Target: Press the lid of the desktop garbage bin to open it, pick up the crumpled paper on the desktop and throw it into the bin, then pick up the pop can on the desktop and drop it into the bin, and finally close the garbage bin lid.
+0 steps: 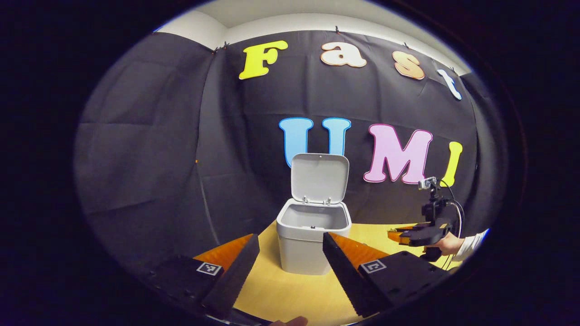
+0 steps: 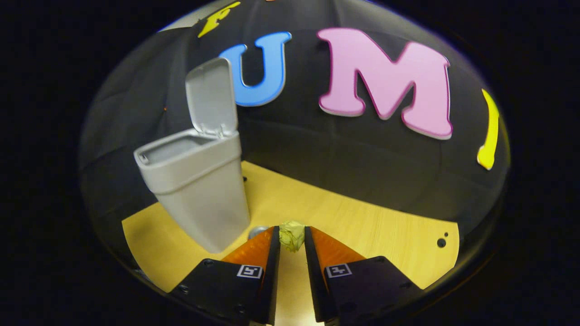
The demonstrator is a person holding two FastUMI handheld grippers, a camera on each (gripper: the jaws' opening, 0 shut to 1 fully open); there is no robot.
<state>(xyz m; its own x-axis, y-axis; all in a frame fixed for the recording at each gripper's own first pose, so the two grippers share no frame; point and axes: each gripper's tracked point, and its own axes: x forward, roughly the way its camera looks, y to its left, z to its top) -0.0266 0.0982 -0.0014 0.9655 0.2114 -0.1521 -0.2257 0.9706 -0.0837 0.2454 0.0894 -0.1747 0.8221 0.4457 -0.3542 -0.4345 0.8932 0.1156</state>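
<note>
The grey desktop bin (image 1: 302, 253) stands on the wooden table with its lid (image 1: 319, 177) swung upright, and what shows of its inside looks bare. My left gripper (image 1: 290, 237) is open just in front of it, nothing between its fingers. In the right gripper view the bin (image 2: 204, 199) is to the left, lid (image 2: 210, 95) up. My right gripper (image 2: 291, 233) is shut on the yellowish crumpled paper (image 2: 292, 236) at its fingertips. A small grey rounded thing (image 2: 256, 232), perhaps the pop can, peeks from behind one finger. The right gripper (image 1: 414, 235) also appears right of the bin.
A hand (image 1: 448, 245) in a white sleeve holds the right gripper over the table (image 1: 290, 294). The black cloth wall runs close behind the bin. Bare wood (image 2: 362, 217) stretches right of the bin, with two small holes (image 2: 442, 242) near the right edge.
</note>
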